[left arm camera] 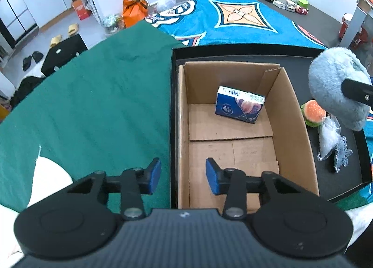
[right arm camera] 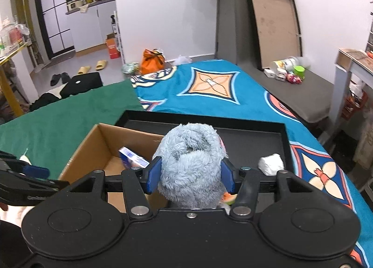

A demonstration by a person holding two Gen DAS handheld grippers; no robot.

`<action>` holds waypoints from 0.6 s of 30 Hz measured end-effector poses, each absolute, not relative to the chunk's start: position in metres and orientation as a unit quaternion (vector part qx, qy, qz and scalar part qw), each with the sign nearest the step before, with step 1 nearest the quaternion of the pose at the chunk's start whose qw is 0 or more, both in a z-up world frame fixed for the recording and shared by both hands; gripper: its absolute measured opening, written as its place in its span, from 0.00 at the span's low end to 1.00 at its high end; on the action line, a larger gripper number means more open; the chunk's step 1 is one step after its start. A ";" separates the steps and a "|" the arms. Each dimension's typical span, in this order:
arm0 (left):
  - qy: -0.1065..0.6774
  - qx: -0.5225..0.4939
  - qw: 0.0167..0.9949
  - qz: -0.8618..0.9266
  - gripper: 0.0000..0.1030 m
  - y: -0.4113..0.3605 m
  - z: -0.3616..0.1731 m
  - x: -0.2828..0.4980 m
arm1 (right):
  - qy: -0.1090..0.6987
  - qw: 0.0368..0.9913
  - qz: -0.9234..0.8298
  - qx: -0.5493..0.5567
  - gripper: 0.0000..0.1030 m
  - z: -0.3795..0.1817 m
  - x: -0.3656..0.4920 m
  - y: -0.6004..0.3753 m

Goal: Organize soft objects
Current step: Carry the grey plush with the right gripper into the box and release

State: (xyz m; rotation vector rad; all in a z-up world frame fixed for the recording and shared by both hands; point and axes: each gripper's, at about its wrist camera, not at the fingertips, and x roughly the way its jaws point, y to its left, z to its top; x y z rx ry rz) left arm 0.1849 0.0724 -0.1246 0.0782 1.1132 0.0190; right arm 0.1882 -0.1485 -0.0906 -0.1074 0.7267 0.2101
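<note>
Right wrist: my right tongs [right arm camera: 190, 175] clamp the grey-blue plush [right arm camera: 191, 160]. My left tongs [left arm camera: 183, 175] gape, empty, over the cardboard box [left arm camera: 289, 109], tissue pack [left arm camera: 240, 107] at twelve o'clock.

Left hand-held gripper [left arm camera: 183, 175] points steeply down, jaws parted and empty. Right hand-held gripper [right arm camera: 190, 174] angles down, pads [right arm camera: 153, 174] clamped on plush.
</note>
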 end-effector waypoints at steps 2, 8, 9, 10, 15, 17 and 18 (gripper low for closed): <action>0.532 0.034 0.846 0.005 0.34 0.074 -0.127 0.186 | 0.353 0.928 0.108 -0.055 0.51 -0.089 0.188 -0.141; 0.547 0.026 0.837 -0.006 0.30 0.078 -0.133 0.190 | 0.355 0.925 0.124 -0.060 0.51 -0.087 0.189 -0.121; 0.549 0.026 0.835 -0.007 0.28 0.078 -0.135 0.191 | 0.356 0.924 0.128 -0.060 0.51 -0.087 0.189 -0.117; 0.551 0.026 0.834 -0.007 0.28 0.078 -0.136 0.191 | 0.357 0.923 0.132 -0.061 0.51 -0.087 0.189 -0.113; 0.567 0.016 0.824 -0.010 0.16 0.083 -0.142 0.193 | 0.366 0.917 0.148 -0.051 0.51 -0.087 0.191 -0.098; 0.570 0.005 0.821 -0.013 0.13 0.086 -0.144 0.194 | 0.373 0.914 0.154 -0.042 0.51 -0.088 0.193 -0.093; 0.572 0.000 0.820 -0.013 0.13 0.088 -0.145 0.195 | 0.376 0.912 0.156 -0.038 0.51 -0.088 0.194 -0.090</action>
